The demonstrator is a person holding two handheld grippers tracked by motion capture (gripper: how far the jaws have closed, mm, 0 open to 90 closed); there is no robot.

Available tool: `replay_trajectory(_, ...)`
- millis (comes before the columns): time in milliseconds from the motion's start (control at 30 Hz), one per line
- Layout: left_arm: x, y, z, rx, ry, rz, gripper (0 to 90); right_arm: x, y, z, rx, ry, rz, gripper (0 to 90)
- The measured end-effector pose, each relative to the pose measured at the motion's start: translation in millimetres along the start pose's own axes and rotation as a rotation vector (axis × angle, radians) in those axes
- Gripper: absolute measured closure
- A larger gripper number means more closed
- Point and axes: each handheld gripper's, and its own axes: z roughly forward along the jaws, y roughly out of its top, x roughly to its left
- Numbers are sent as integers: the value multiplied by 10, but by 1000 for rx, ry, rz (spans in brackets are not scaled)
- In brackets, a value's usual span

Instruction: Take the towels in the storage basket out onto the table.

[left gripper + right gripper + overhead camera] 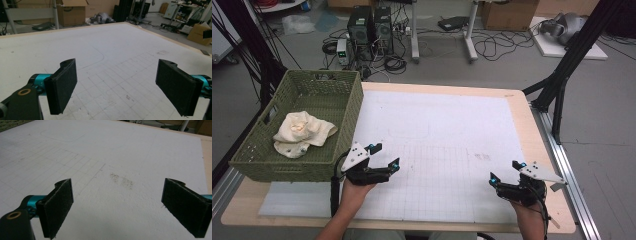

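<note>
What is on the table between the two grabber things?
Nothing. In the high view, the stretch of white mat between the left gripper and the right gripper is bare, just faint grid lines and a small smudge.

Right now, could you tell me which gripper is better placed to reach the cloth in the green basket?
Left, probably. The left gripper sits open beside the green basket holding the cloth; the right gripper is across the table.

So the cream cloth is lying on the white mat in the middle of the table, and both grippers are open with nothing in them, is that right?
Not quite. The cream cloth lies inside the green basket at the table's left side, not on the white mat; the high view shows it. The rest holds: the left gripper and the right gripper are both open with nothing in them.
</note>
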Motion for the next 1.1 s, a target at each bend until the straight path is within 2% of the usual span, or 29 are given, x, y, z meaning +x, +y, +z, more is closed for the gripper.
replay_trajectory(267, -3, -2, 11, 2, 4, -7, 178, -43, -21, -8, -14, 21, 35, 97)
replay_trajectory(433, -5, 5, 20, 3, -2, -2, 179, -60, -26, -10, -11, 28, 33, 97)
replay_trajectory(567, -24, 43, -47, -13, -6, 1, 178, 5, -5, -3, -13, 41, 24, 97)
replay_trajectory(733, -13, 152, -111, -20, -32, -13, 176, 47, 10, 7, -12, 50, 9, 97)
replay_trajectory(867, -29, 220, -165, -37, -37, -13, 175, 61, 14, 13, -16, 58, 7, 97)
replay_trajectory(933, -33, 268, -180, -36, -39, -15, 177, 58, 10, 14, -16, 64, 14, 97)
replay_trajectory(1000, -38, 334, -196, -14, -32, -16, 183, 55, 6, 13, -10, 65, 16, 97)
replay_trajectory(1100, -41, 427, -247, -41, -45, -24, 219, 49, -3, 12, -10, 63, 21, 97)
